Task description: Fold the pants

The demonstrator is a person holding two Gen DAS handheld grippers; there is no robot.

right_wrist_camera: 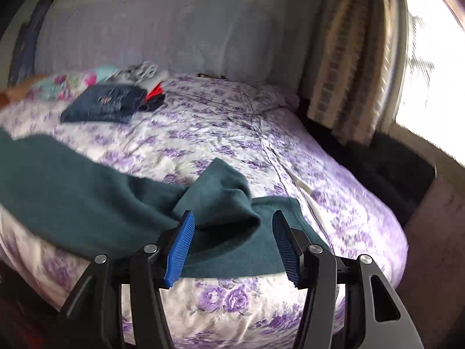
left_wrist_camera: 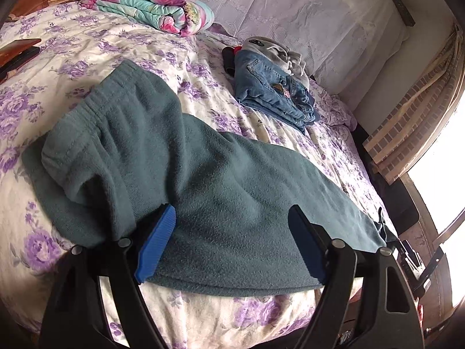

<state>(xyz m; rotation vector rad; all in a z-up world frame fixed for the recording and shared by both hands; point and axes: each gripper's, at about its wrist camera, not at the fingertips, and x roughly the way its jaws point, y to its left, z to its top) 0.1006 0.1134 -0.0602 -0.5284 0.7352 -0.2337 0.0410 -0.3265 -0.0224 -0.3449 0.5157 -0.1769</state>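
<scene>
Teal fleece pants (left_wrist_camera: 180, 157) lie flat on the purple-flowered bed sheet (left_wrist_camera: 72, 43), with the waistband at the upper left and the legs running down to the right. My left gripper (left_wrist_camera: 232, 208) is open just above the near edge of the pants. Its blue pads (left_wrist_camera: 157, 244) stand wide apart and are not pressing the cloth. In the blurred right wrist view, the leg end of the pants (right_wrist_camera: 221, 192) is bunched up in a loose fold. My right gripper (right_wrist_camera: 233, 213) is open around that fold. Cloth lies between its pads without being pinched.
Folded jeans (left_wrist_camera: 270, 87) with a grey garment (left_wrist_camera: 276, 49) behind them sit near the pillow (left_wrist_camera: 305, 14). A folded floral blanket (left_wrist_camera: 145, 8) lies at the far left. A brown flat object (left_wrist_camera: 17, 55) rests at the left edge. The curtain (right_wrist_camera: 348, 72) and a dark ledge (right_wrist_camera: 392, 168) border the bed's right side.
</scene>
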